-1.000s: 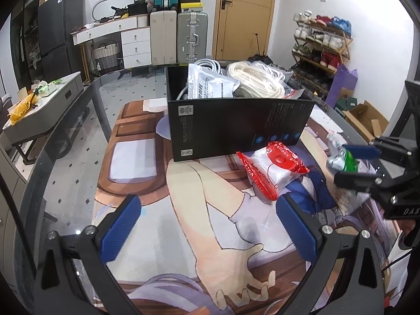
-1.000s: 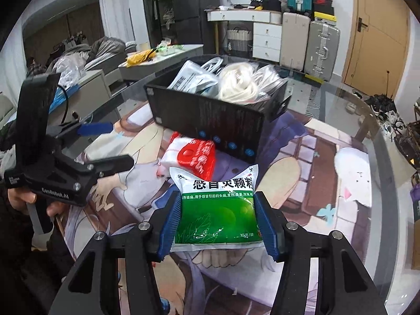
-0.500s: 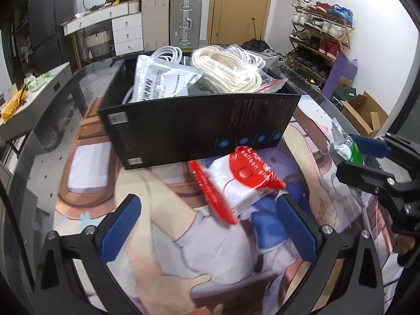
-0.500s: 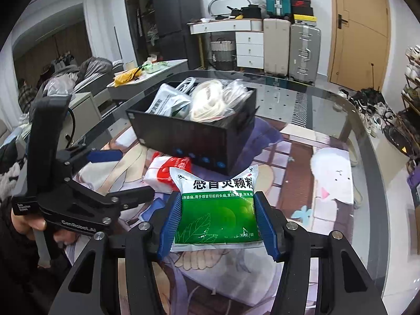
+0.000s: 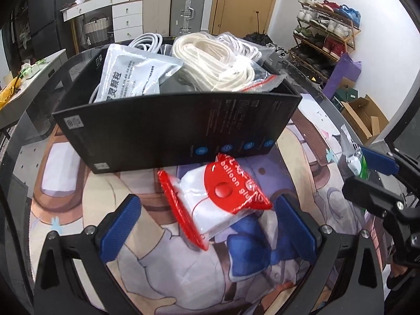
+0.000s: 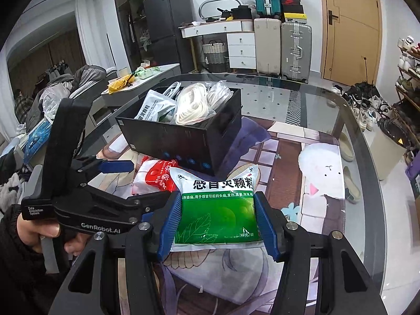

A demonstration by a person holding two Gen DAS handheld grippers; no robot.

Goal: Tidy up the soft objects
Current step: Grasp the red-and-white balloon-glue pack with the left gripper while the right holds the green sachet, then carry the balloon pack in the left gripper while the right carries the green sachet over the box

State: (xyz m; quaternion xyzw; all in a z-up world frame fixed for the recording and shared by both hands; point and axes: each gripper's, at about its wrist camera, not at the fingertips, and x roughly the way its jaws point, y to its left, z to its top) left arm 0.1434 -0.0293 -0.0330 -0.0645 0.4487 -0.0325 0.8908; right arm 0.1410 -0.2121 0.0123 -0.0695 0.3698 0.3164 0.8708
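Just in front of the black box point(image 6: 183, 141), on the printed mat point(image 6: 286, 157) that covers the glass bench point(image 6: 349, 110), lies the red-and-white balloon bag point(image 5: 218, 199). My left gripper point(image 5: 210, 225) hangs over it with the fingers spread wide, one blue pad on each side of the bag and neither one touching it, so the bag rests on the mat by its own weight.

My right gripper point(image 6: 216, 221) is clamped on the green sachet point(image 6: 218, 210): both blue pads press into its sides and the packet stands upright between them, its white top edge toward the box, lifted clear of the mat. From the left wrist view only a crumpled corner of that sachet shows, to the right of the box.

Inside the box sit a grey foil pouch point(image 5: 131, 78) at the left end, a coil of cream rope point(image 5: 212, 60) in the middle, and more white cord in clear bags point(image 5: 244, 50) toward the right end (some further white cable shows behind the pouch). These fill the box up past its rim.

A hand point(image 6: 52, 233) in a dark sleeve holds the left gripper's handle, left of the box in the right wrist view.
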